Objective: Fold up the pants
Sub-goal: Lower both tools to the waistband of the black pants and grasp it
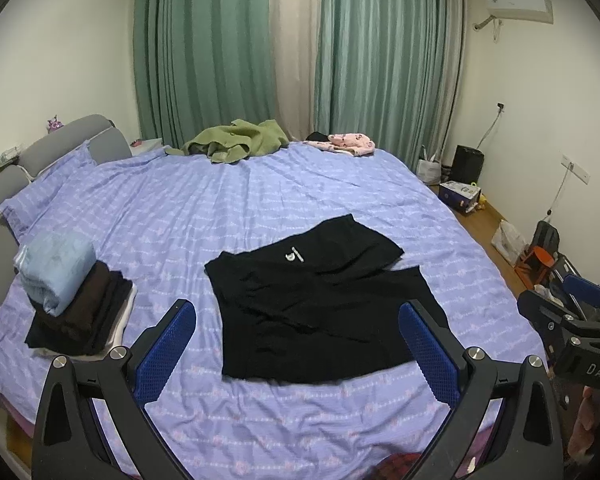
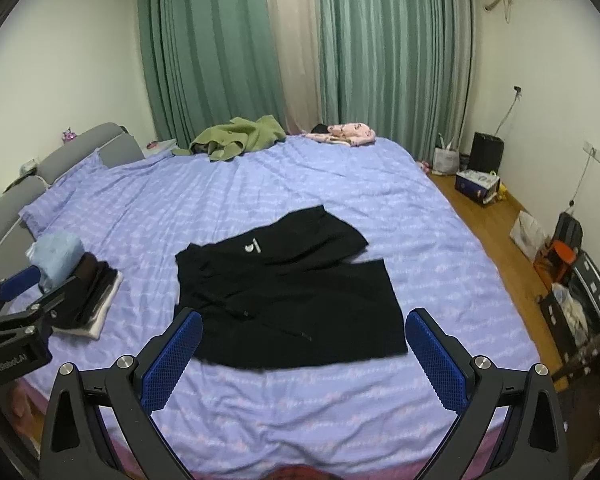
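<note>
Green curtains (image 1: 228,40) hang behind our lilac bed (image 1: 300,200), black pants spread on it.

We see the pants (image 1: 320,304) lying flat mid-bed, white logo up, one leg end angled apart from the other. Our left tongs (image 1: 300,336) and right tongs (image 2: 304,344) hover over the near edge, both spread wide, gripping nothing. A folded stack (image 1: 76,308) sits to the left; a green garment (image 1: 236,144) lies far back.

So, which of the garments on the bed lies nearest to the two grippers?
The black pants, spread flat just ahead of both grippers. The green garment and pink garment lie at the far edge.
</note>
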{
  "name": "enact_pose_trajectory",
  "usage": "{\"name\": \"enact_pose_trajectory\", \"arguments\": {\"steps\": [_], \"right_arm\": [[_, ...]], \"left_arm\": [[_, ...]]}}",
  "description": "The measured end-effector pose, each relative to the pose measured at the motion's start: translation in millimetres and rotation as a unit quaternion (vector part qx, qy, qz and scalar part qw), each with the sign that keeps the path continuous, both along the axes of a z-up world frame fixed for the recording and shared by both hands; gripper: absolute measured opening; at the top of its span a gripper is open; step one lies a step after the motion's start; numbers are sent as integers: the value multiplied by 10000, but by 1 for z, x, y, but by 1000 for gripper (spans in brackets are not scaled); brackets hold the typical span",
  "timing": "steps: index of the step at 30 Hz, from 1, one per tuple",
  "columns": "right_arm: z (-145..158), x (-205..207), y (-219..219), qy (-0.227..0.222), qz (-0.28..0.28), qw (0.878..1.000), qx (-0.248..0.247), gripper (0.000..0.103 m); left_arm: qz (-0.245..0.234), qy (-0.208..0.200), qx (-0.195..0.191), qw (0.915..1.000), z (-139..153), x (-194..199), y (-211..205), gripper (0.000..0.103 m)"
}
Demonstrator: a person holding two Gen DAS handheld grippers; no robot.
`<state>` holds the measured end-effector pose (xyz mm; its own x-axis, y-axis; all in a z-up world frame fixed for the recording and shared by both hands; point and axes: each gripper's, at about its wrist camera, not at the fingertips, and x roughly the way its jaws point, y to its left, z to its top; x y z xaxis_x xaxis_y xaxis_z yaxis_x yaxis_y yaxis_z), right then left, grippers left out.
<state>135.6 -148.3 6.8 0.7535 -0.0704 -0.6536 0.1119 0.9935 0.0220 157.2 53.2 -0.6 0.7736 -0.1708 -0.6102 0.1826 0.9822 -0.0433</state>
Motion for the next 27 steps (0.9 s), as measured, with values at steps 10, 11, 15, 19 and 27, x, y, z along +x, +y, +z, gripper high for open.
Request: {"name": "enact_pose_trajectory", "arguments": {"steps": [10,11,15,19,27], "right_arm": [[-12,108,-30,-148,344,9992,-138,103],[-14,123,-35,-164,414,9989,-154,103],[-32,191,-57,-198,689,9972,-216,103],[-58,255,-82,-211,892,9956,-196,103],[-129,378,-112,-179,1340,9906,-196,103]], "left_arm": [[235,-54,85,9997,-14,114,-46,103],[259,-46,76,9996,-16,125,-50,103],[283,30,40,9996,-36,182,-72,103],[315,56,164,9994,-67,238,-95,103],[251,197,268,9991,-132,345,-131,103]]}}
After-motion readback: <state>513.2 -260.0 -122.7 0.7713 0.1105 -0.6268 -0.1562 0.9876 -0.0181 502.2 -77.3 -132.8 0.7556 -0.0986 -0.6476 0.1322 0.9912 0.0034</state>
